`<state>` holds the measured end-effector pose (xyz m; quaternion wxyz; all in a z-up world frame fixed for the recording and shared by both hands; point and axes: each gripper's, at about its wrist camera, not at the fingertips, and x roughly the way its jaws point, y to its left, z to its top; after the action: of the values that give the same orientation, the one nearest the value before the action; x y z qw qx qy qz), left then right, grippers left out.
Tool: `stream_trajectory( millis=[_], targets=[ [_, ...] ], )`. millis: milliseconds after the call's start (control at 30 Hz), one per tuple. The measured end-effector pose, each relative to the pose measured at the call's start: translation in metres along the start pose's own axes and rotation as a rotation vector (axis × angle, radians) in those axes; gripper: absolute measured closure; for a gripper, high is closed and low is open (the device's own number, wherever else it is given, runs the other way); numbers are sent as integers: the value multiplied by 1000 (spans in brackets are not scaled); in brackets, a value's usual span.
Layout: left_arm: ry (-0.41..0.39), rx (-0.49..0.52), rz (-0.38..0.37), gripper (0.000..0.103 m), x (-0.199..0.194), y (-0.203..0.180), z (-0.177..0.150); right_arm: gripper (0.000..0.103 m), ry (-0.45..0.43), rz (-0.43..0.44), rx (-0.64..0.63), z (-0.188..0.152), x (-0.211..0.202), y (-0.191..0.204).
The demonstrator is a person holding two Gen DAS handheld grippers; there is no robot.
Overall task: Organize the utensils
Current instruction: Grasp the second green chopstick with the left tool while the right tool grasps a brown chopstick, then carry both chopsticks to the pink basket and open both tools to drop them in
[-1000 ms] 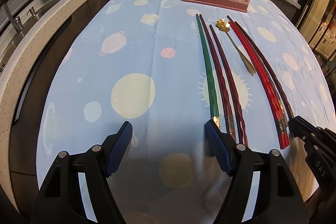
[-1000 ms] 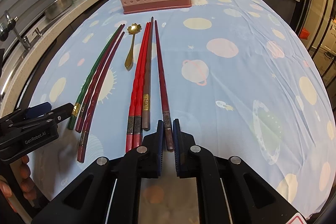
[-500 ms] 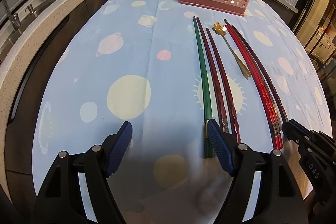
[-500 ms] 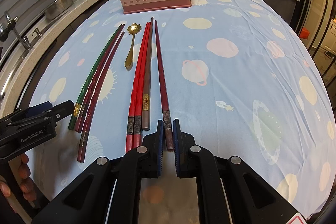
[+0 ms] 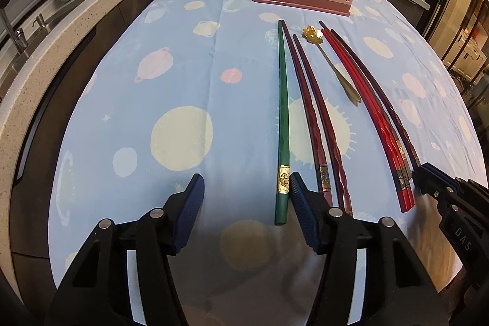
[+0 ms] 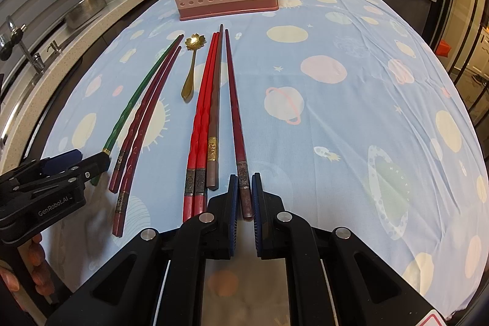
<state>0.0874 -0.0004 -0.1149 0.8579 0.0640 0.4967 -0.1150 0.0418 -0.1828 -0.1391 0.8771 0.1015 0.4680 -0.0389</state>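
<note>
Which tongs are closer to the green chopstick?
Left. The left tongs have the green chopstick between their fingers, beside the right-hand one. The right tongs sit far over, shut on a dark red chopstick.

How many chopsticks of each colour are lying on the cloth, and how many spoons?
Green chopstick: 1
Dark red chopsticks: 3
Bright red chopsticks: 2
Grey-brown chopstick: 1
Gold spoon: 1
Total: 8
</note>
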Motion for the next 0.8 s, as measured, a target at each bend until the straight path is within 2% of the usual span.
stream_trajectory(
  millis=[67, 100, 133, 167, 267, 433, 800],
  targets=[
    [-8, 9, 2, 71, -2, 1, 0, 95, -1, -1, -1, 0, 0, 0],
    [-9, 13, -3, 77, -2, 1, 0, 95, 0, -1, -1, 0, 0, 0],
    [-8, 14, -10, 88, -3, 1, 0, 95, -1, 0, -1, 0, 0, 0],
    [-4, 14, -17, 93, -4, 2, 0, 95, -2, 3, 0, 0, -1, -1],
    [2, 3, -36, 95, -7, 5, 2, 96, -7, 11, 1, 0, -5, -1],
    [-32, -10, -33, 96, -24, 11, 10, 96, -50, 22, 3, 8, -25, 0],
    [-163, -25, -38, 96, -72, 19, 55, 96, -235, 50, 2, 60, -87, 3]
  ],
)
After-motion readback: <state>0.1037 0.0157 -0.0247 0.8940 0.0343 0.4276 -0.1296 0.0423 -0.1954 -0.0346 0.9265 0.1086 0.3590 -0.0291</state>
